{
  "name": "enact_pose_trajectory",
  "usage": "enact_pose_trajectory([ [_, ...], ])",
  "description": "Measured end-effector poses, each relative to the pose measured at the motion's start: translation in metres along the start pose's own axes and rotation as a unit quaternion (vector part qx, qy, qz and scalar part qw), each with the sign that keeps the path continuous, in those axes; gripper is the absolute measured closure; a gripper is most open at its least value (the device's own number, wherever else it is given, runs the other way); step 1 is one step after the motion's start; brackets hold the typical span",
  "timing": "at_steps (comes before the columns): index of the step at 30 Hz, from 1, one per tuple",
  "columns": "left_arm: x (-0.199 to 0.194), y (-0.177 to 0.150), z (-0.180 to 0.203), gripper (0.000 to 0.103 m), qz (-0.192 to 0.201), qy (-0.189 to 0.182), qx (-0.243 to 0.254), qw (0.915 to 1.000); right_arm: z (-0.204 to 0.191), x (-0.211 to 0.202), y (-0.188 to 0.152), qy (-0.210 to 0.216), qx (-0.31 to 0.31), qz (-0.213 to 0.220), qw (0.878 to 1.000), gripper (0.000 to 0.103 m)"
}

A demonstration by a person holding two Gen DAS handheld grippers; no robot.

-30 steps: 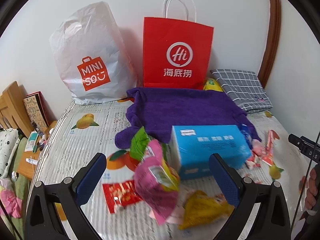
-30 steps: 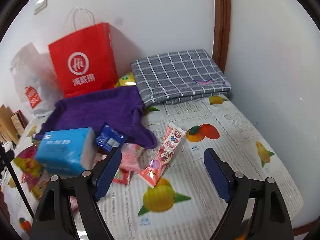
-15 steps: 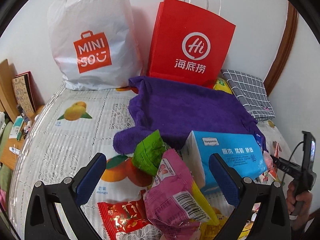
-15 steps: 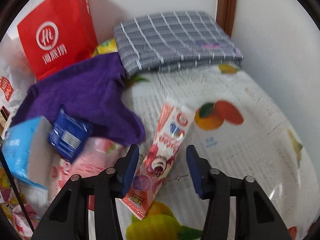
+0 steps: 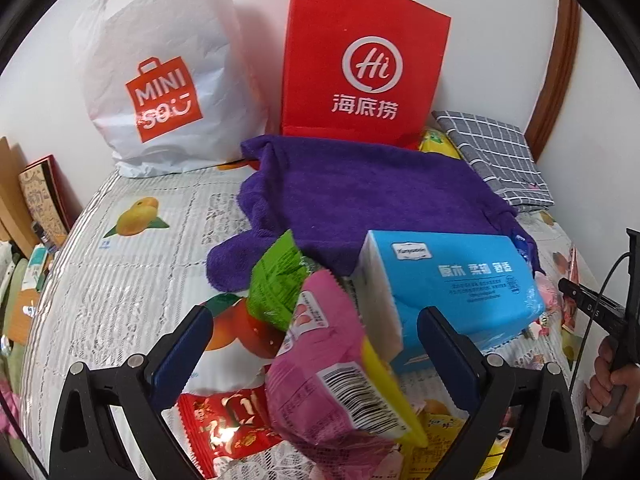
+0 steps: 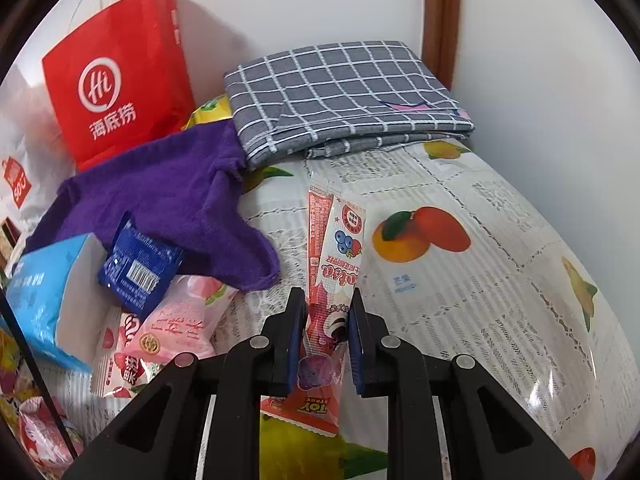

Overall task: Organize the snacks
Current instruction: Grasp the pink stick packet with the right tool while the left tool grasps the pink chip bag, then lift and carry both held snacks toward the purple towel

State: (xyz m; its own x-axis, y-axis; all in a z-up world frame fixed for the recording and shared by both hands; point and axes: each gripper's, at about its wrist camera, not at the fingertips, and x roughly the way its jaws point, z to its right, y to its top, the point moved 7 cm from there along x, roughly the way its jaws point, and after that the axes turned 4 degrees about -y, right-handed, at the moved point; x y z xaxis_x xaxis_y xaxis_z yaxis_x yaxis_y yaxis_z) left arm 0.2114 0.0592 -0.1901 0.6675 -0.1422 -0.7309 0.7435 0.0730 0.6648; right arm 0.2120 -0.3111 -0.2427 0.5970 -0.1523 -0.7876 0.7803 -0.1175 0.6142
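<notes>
My right gripper [image 6: 324, 336] is shut on a long red-and-white snack stick packet [image 6: 334, 264] that points away from me over the fruit-print cloth. My left gripper [image 5: 314, 344] is open, its jaws either side of a pink snack bag [image 5: 340, 376], not touching it. A green packet [image 5: 276, 280], a red packet [image 5: 224, 428] and a blue tissue pack [image 5: 452, 284] lie around it. In the right wrist view a dark blue packet [image 6: 138, 264] and a pink peach packet [image 6: 176, 328] lie left of my right gripper.
A purple towel [image 5: 360, 200] lies mid-table. A red paper bag [image 5: 364, 64] and a white MINISO bag [image 5: 160, 80] stand against the back wall. A folded grey checked cloth [image 6: 344, 92] sits in the far right corner. The table's left edge borders books [image 5: 40, 196].
My right gripper has closed from wide open onto the long stick packet and lifted its near end. My left gripper has moved forward and lower over the snack pile, still open.
</notes>
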Motion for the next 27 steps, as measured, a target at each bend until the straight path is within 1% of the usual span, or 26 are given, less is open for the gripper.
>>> enact_pose_trajectory([
  [1, -0.002, -0.002, 0.0, 0.006, 0.0, 0.002, 0.002, 1.0, -0.003, 0.0, 0.0, 0.003, -0.005, 0.0, 1.0, 0.082],
  [5, -0.008, -0.01, 0.0, 0.007, -0.004, 0.0, 0.006, 1.0, -0.012, -0.003, -0.001, 0.011, -0.02, 0.004, 1.0, 0.082],
  [7, -0.008, -0.013, 0.002, 0.011, -0.01, -0.013, 0.004, 0.9999, -0.014, -0.004, -0.002, 0.015, -0.021, 0.004, 1.0, 0.082],
  [9, -0.007, -0.017, 0.005, 0.011, -0.014, -0.027, 0.005, 0.9995, -0.016, -0.006, -0.002, 0.019, -0.024, 0.006, 0.999, 0.082],
  [11, -0.007, -0.022, 0.007, 0.013, -0.013, -0.025, 0.013, 0.9995, -0.018, -0.01, -0.002, 0.022, -0.028, 0.012, 0.999, 0.082],
  [14, -0.005, -0.027, 0.009, 0.021, -0.017, -0.03, 0.018, 0.9992, -0.023, -0.014, -0.002, 0.029, -0.036, 0.022, 0.999, 0.082],
  [15, -0.004, -0.028, 0.009, 0.025, -0.02, -0.031, 0.017, 0.9992, -0.024, -0.016, -0.001, 0.031, -0.037, 0.026, 0.999, 0.082],
  [18, -0.001, -0.029, 0.009, 0.034, -0.024, -0.026, 0.018, 0.9992, -0.024, -0.017, 0.0, 0.038, -0.034, 0.03, 0.998, 0.083],
  [27, -0.001, -0.03, 0.012, 0.038, -0.016, -0.025, 0.033, 0.999, -0.027, -0.016, 0.0, 0.05, -0.033, 0.027, 0.998, 0.083],
])
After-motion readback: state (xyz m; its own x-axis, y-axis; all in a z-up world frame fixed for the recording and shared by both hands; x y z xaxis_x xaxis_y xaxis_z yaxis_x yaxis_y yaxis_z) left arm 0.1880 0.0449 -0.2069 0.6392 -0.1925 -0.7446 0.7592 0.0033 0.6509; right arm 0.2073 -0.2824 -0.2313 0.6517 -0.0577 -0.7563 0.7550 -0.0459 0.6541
